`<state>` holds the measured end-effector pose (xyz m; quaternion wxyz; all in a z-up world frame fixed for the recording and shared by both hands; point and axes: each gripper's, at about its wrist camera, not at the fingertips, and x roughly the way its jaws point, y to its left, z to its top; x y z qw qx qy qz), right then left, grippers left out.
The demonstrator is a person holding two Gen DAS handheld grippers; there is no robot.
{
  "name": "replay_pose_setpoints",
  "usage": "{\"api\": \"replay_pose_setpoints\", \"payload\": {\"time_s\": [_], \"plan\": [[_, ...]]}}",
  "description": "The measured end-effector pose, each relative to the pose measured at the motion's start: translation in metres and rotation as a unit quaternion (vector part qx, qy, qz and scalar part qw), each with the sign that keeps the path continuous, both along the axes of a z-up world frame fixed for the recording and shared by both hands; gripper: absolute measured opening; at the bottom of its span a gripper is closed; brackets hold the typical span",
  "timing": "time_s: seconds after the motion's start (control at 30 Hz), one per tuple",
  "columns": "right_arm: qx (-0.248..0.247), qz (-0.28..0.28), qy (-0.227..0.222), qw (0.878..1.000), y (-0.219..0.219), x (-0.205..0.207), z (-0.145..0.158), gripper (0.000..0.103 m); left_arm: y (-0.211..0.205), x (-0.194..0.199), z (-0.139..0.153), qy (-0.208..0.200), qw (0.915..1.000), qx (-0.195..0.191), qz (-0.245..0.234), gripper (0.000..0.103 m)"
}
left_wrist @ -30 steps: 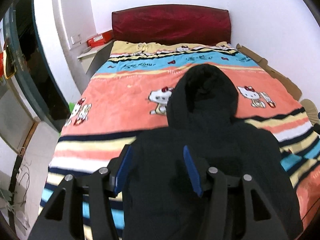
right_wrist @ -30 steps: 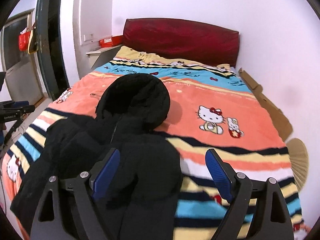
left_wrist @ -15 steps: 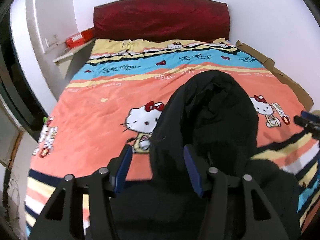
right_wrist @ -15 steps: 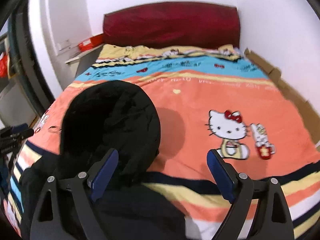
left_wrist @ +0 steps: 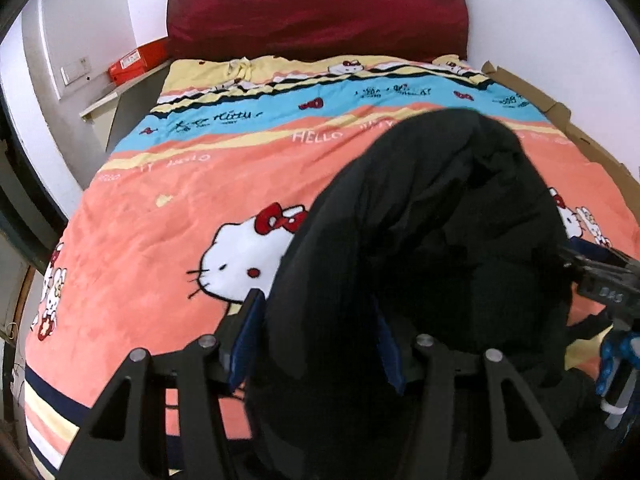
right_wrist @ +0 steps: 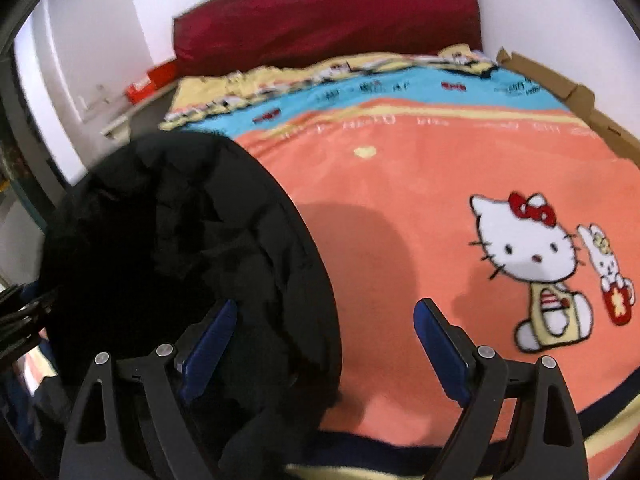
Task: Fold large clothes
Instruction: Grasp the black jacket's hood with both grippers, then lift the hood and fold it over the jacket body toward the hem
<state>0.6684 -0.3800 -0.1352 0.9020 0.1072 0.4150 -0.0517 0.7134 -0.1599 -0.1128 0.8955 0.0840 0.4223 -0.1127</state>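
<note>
Closing jaws, left gripper [left_wrist: 316, 340]: jaws have just been narrowing with the left rim of the black hood [left_wrist: 432, 232] between the blue pads; whether the pads already press the fabric cannot be told.
Right gripper [right_wrist: 324, 344]: jaws spread wide; the hood's right edge lies beside the left pad, the other pad stands over bare bedspread; nothing held.
Garment: black hooded jacket [right_wrist: 168, 248], lying on the bed, hood toward the headboard [left_wrist: 316, 12], body running back under both grippers.
Surface: cartoon-cat bedspread [left_wrist: 168, 220], covering the bed.
Step in hand: judged to be taking hold of the hood at both sides, an early stage of the fold.
Next move calls for: right jaws to shift onto the hood edge and pinch; then both hands carrying the hood down over the jacket body, evenly.
Risk: bulky padding may slip from a shallow pinch.
</note>
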Motion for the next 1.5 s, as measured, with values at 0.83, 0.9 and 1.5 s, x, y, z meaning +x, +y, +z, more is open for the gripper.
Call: {"api": "replay_pose_setpoints", "payload": {"time_s": [0.83, 0.9, 1.5], "plan": [[-0.016, 0.220, -0.140, 0.965, 0.096, -0.280, 0.134, 0.007, 0.126, -0.263, 0.085, -0.059, 0.9908, -0.121, -0.010, 0.007], [-0.020, 0.225, -0.133, 0.965, 0.105, -0.311, 0.130, 0.007, 0.135, -0.288, 0.079, -0.061, 0.9905, -0.122, -0.013, 0.007], [-0.024, 0.245, -0.058, 0.967, 0.134, -0.428, 0.038, 0.008, 0.151, -0.403, -0.009, -0.044, 0.9891, -0.131, -0.050, 0.007]]}}
